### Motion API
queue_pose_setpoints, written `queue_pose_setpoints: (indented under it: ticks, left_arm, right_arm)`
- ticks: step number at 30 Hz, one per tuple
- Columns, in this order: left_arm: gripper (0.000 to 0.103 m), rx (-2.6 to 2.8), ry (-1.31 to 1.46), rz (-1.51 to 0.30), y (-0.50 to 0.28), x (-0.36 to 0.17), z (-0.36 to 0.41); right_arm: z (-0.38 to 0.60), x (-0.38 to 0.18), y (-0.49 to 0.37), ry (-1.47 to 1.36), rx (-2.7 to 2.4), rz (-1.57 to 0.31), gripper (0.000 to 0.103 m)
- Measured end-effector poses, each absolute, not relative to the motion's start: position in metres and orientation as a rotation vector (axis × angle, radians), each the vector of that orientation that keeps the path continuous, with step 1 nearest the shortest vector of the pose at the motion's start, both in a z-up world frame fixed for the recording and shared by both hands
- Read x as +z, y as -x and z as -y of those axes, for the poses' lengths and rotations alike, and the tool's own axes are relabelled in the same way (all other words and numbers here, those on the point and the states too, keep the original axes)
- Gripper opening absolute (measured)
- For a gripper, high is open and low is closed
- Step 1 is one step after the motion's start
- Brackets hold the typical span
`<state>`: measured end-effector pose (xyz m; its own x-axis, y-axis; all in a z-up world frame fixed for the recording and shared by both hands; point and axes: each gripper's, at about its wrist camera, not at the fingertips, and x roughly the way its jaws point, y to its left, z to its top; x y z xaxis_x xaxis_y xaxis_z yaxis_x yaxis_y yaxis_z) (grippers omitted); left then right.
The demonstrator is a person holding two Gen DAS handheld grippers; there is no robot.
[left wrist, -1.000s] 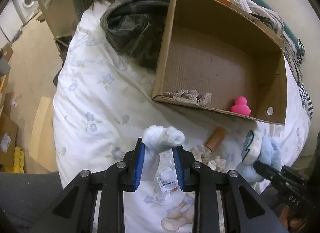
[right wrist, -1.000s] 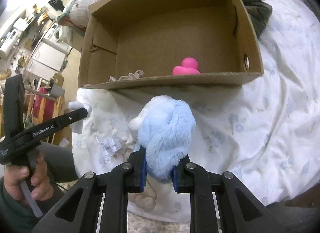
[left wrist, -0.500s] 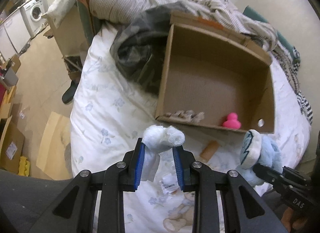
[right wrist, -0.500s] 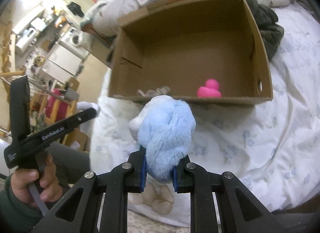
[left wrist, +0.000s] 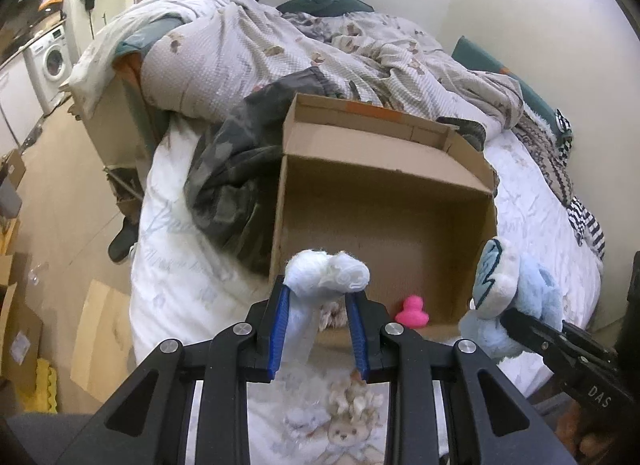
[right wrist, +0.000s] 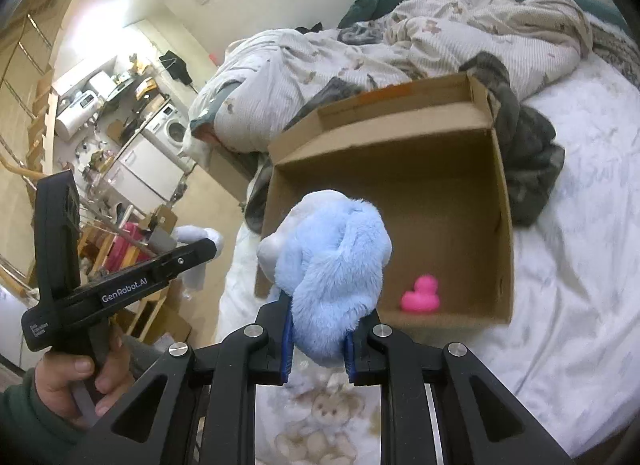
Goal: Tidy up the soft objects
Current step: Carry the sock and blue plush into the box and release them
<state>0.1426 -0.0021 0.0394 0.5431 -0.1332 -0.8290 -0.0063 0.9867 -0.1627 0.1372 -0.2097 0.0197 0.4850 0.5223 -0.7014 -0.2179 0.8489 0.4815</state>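
Note:
My left gripper (left wrist: pixel 318 305) is shut on a white sock (left wrist: pixel 326 277), held in the air in front of the near edge of the open cardboard box (left wrist: pixel 384 181). My right gripper (right wrist: pixel 318 329) is shut on a fluffy light-blue plush toy (right wrist: pixel 332 261), also raised near the box (right wrist: pixel 440 169). The plush also shows at the right of the left wrist view (left wrist: pixel 516 305). A pink rubber duck (left wrist: pixel 412 311) sits in the box's near right corner and also shows in the right wrist view (right wrist: pixel 422 295). A frilly beige item lies behind the sock, mostly hidden.
The box sits on a white floral bed sheet (left wrist: pixel 176 265). A dark camouflage garment (left wrist: pixel 236 173) lies to the box's left and a rumpled duvet (left wrist: pixel 320 49) behind it. A teddy-print cloth (right wrist: pixel 324 417) lies below the grippers. The bed's left edge drops to the floor.
Both grippers have lifted and pulled back from the bed, each still holding its item. The box now looks farther away and lower in both views.

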Motion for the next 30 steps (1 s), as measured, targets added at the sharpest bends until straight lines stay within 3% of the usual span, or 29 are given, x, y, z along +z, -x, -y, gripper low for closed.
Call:
queue_pose_setpoints:
  ticks: [13,30]
  left_arm:
    - [0.025,-0.133,0.109,-1.021,-0.19,-0.003,0.029]
    - [0.026,-0.161,0.099,-1.041,-0.195,-0.044,0.038]
  right_arm:
    - [0.221,-0.016,-0.195,-0.36,0.379,-1.025,0.021]
    - [0.223,-0.06,-0.199,-0.319,0.296,-1.125,0.021]
